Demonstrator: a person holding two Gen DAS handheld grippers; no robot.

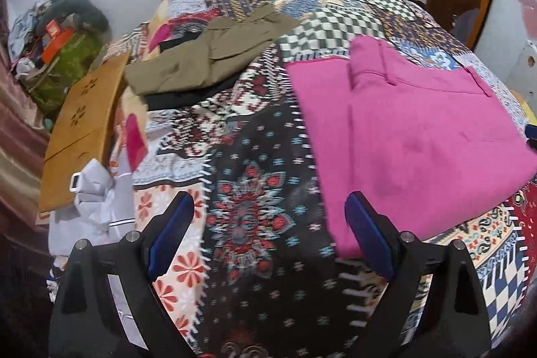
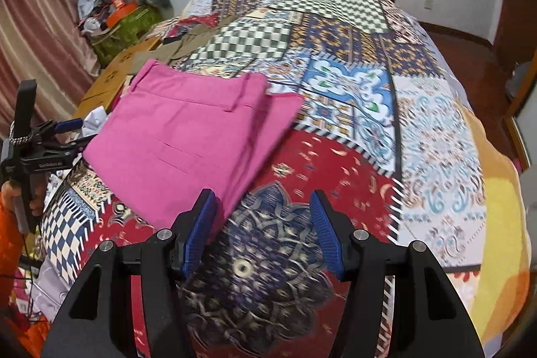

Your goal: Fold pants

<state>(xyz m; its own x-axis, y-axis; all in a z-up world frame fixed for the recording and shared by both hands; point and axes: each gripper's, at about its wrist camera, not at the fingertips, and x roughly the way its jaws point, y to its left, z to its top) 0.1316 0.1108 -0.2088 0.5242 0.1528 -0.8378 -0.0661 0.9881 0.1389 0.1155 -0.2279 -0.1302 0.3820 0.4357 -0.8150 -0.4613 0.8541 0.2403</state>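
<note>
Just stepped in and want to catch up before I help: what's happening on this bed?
A person is folding laundry with handheld tongs, one in each hand. The bright pink pants lie folded into a flat rectangle on the patchwork-patterned bedspread. Both the left tongs and the right tongs are open, hold nothing and sit near the pink pants' near edge. An olive-khaki garment lies farther back on the bed.

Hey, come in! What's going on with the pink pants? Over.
Left gripper and right gripper open, holding nothing. Pink pants folded on patchwork quilt. Nothing blocking.
</note>
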